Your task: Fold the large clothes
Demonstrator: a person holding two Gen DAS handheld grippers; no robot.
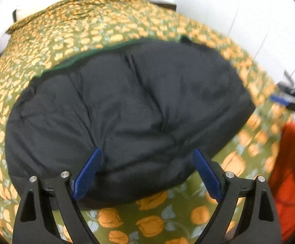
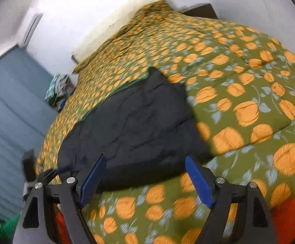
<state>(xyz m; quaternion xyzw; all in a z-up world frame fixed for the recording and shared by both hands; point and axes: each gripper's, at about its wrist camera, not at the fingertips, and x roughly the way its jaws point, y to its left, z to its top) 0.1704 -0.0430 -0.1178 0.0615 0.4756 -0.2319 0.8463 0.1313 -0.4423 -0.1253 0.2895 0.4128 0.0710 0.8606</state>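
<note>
A large dark navy padded garment point(image 1: 127, 109) lies folded into a rounded rectangle on the bed, a green lining edge showing along its far side. It also shows in the right wrist view point(image 2: 133, 128). My left gripper point(image 1: 147, 152) is open, its blue fingertips just above the garment's near edge, holding nothing. My right gripper point(image 2: 145, 158) is open and empty, hovering over the garment's near right corner. Both views are blurred by motion.
The bed is covered by a green quilt with orange flowers point(image 2: 239, 93). An orange-red cloth point(image 1: 290, 179) lies at the near right bed edge. A pile of clothes point(image 2: 58, 89) sits beside the bed's far left. A blue curtain point(image 2: 9, 122) hangs on the left.
</note>
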